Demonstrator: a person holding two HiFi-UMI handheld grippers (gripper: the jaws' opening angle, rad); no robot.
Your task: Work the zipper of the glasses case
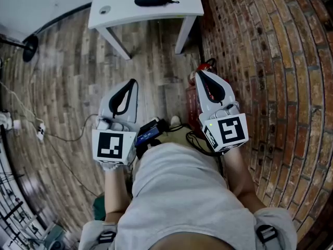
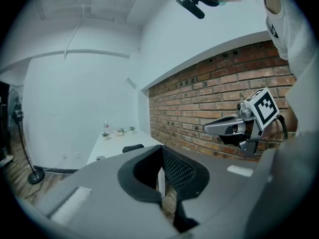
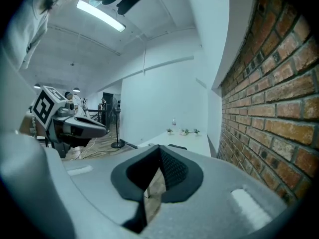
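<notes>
Head view: left hand-held gripper (image 1: 133,82), right hand-held gripper (image 1: 198,74) closed, side-by-side.

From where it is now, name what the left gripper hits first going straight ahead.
Probably the white table, at its near edge or leg; nothing shows in between, though depth is unclear.

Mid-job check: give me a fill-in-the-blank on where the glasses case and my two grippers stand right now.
1. The glasses case lies on the ____ table, away from both grippers.
2. The left gripper has its jaws ____, with nothing between them.
3. The right gripper, also empty, is held next to the ____ wall.

Missing words: white; shut; brick.
</notes>
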